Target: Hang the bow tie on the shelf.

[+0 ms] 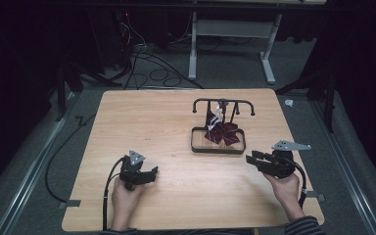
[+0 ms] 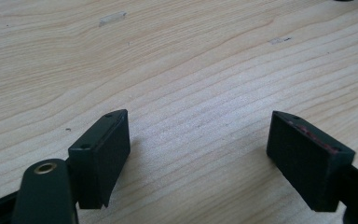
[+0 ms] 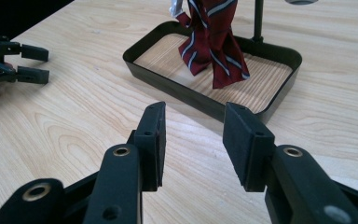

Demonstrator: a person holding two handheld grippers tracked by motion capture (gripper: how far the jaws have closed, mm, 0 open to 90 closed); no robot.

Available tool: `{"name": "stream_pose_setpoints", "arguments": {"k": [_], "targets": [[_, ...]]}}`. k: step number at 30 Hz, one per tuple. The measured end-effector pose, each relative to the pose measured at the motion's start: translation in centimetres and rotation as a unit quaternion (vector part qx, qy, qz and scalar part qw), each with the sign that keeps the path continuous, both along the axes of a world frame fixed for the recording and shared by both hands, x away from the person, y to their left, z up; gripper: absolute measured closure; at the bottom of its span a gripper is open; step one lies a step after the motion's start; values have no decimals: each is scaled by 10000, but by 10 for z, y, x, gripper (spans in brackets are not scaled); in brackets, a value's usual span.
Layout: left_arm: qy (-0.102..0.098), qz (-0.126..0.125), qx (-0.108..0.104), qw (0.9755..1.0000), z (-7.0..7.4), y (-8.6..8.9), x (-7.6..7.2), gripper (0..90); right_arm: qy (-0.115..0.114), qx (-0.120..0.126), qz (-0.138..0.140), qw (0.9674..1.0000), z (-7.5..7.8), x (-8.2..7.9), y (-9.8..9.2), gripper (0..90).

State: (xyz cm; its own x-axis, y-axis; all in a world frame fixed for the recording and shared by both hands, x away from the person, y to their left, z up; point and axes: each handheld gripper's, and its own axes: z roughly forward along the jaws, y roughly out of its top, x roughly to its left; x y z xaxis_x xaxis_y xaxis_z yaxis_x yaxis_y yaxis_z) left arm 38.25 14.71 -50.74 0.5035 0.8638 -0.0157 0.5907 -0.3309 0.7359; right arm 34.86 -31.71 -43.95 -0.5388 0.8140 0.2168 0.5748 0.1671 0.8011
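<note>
Matt wood table (image 1: 166, 127) — striped cloth tie (image 3: 212, 42)

A tray (image 1: 195, 139) sits right of the worktop (image 1: 142, 117) centre; a rack (image 1: 223, 102) rises from its far side, a tie (image 1: 222, 132) hanging into it.

left gripper (image 1: 152, 172) fingers spread wide, right gripper (image 1: 251, 157) fingers parted, both hand-held

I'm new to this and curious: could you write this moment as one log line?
left gripper: open, empty | right gripper: open, empty | striped tie: hanging on stand over tray
</note>
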Motion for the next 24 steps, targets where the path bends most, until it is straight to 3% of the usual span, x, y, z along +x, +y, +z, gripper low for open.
{"name": "stream_pose_setpoints", "arguments": {"k": [24], "targets": [[0,-1,0,10000,0,0,0,217,248,-119,107,9996,-22,6,16,609]]}}
